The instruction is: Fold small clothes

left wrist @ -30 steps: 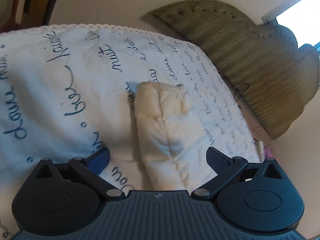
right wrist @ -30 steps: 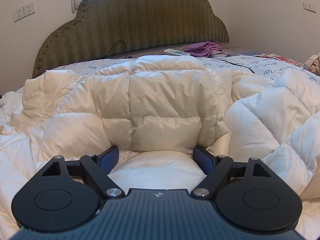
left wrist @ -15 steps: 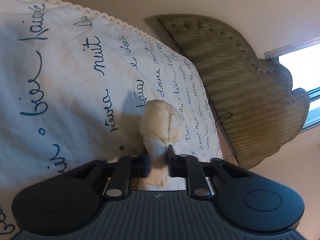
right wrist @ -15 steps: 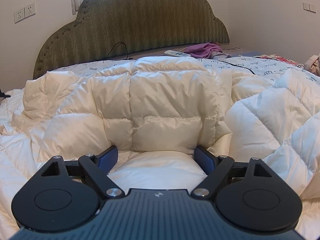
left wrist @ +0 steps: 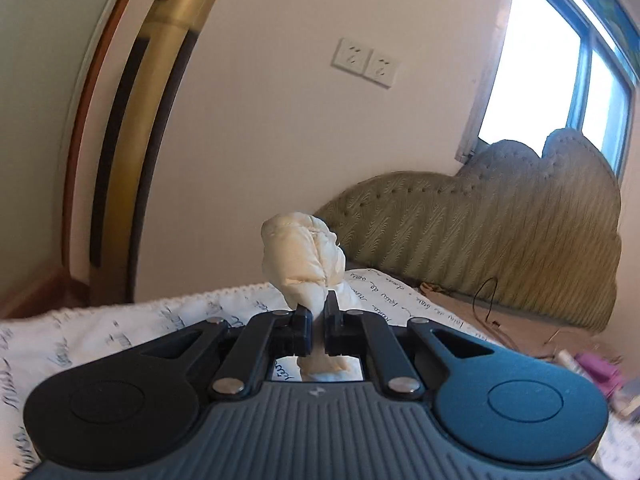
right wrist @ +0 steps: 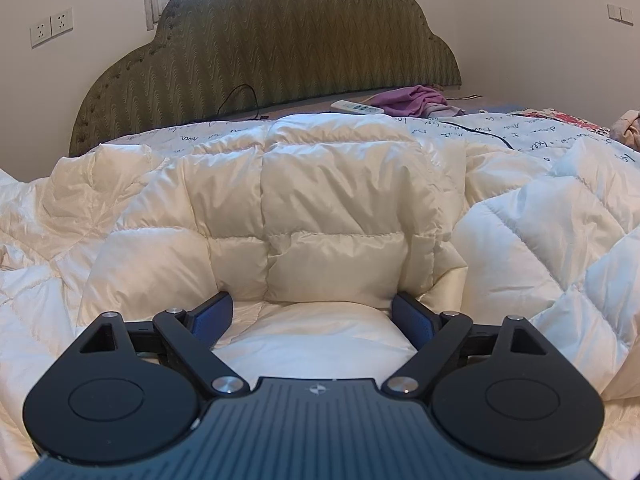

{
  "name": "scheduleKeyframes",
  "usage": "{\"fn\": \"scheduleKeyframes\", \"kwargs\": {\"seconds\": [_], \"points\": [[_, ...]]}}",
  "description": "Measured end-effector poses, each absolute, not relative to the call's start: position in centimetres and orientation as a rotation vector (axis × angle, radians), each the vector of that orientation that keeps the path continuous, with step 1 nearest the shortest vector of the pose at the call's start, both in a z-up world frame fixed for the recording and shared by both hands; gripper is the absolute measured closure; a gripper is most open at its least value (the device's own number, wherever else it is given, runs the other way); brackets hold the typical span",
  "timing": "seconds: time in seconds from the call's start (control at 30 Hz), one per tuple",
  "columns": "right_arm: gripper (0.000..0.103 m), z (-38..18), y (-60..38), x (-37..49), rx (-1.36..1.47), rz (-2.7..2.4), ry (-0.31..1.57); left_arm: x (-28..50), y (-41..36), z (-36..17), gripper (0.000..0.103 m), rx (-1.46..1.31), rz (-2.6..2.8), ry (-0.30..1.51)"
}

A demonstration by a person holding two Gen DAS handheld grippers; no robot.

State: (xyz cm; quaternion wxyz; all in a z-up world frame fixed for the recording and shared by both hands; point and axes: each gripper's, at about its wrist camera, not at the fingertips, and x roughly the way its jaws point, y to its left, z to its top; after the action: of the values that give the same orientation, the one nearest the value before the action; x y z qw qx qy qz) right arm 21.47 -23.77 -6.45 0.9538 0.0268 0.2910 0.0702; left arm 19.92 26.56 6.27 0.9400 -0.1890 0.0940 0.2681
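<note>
A cream quilted puffer jacket (right wrist: pixel 332 200) lies spread over the bed in the right wrist view. My right gripper (right wrist: pixel 312 312) rests low on it. Its jaws are opening, and a puffy bulge of the jacket sits between the wide-apart fingers without being pinched. In the left wrist view my left gripper (left wrist: pixel 318 304) is shut on a bunched end of the cream jacket (left wrist: pixel 304 248). That end stands up above the fingers, lifted clear of the white sheet with blue writing (left wrist: pixel 120 332).
A green padded headboard (right wrist: pixel 280 40) runs along the far side of the bed. Before it lie a purple cloth (right wrist: pixel 412 100), a white remote (right wrist: pixel 356 108) and a black cable (right wrist: pixel 472 128). A door frame (left wrist: pixel 120 120) stands at the left.
My left gripper closed on the end of the jacket, then lifted it off the sheet and swung up to face the wall. My right gripper stayed put, its fingers spreading slightly.
</note>
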Motion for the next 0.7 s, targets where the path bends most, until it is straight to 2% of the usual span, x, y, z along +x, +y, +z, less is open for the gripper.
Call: {"fn": "scheduleKeyframes", "kwargs": {"seconds": [0.1,0.2,0.3,0.37,0.43,0.57,0.7], "points": [[0.013,-5.4,-23.7,21.6,0.046,0.140,0.622,20.1,23.6,7.7,0.098,-0.316,0.452,0.225],[0.010,-3.3,-24.0,19.9,0.105,0.131,0.572,20.1,18.8,9.3,0.098,-0.219,0.276,0.220],[0.000,-3.2,-24.1,18.9,0.124,0.176,0.592,20.0,13.5,10.2,0.097,-0.160,0.103,0.221],[0.003,-4.1,-23.5,19.2,0.043,0.181,0.665,20.0,9.8,10.4,0.097,-0.142,-0.014,0.229],[0.004,-3.4,-23.4,18.2,0.004,0.147,0.639,19.6,5.6,10.4,0.097,-0.113,-0.127,0.239],[0.001,-0.5,-26.1,14.8,0.104,0.110,0.513,19.0,-2.0,9.0,0.097,-0.041,-0.311,0.250],[0.000,0.0,-30.5,11.9,0.222,-0.009,0.462,19.6,-8.1,6.5,0.097,-0.028,-0.445,0.349]]}}
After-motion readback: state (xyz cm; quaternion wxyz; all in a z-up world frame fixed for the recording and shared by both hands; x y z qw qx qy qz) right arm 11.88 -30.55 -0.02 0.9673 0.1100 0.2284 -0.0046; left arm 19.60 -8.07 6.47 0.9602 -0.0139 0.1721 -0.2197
